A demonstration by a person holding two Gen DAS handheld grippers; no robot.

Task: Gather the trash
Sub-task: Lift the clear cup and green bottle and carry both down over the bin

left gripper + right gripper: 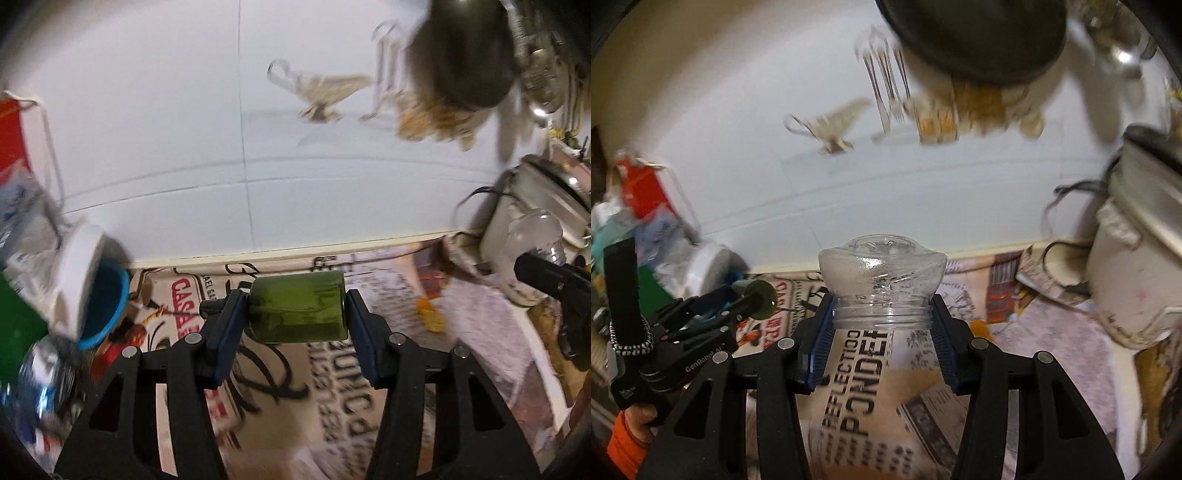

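Note:
A dark green glass bottle (297,308) lies sideways between the blue pads of my left gripper (297,314), which is shut on its two ends above the newspaper. In the right wrist view the same gripper (753,295) shows at the left, with a hand in an orange sleeve (622,439) behind it. My right gripper (882,325) is shut on the threaded neck of a clear plastic jar (882,269), whose base points away from me. That jar (535,232) also appears at the right edge of the left wrist view.
Newspaper (871,373) covers the counter below a white tiled wall (184,129). A white tub with a blue rim (92,284) and bags stand at the left. A white cooker (1126,273) stands at the right. A black pan (975,37) and utensils hang above. An orange scrap (430,315) lies on the paper.

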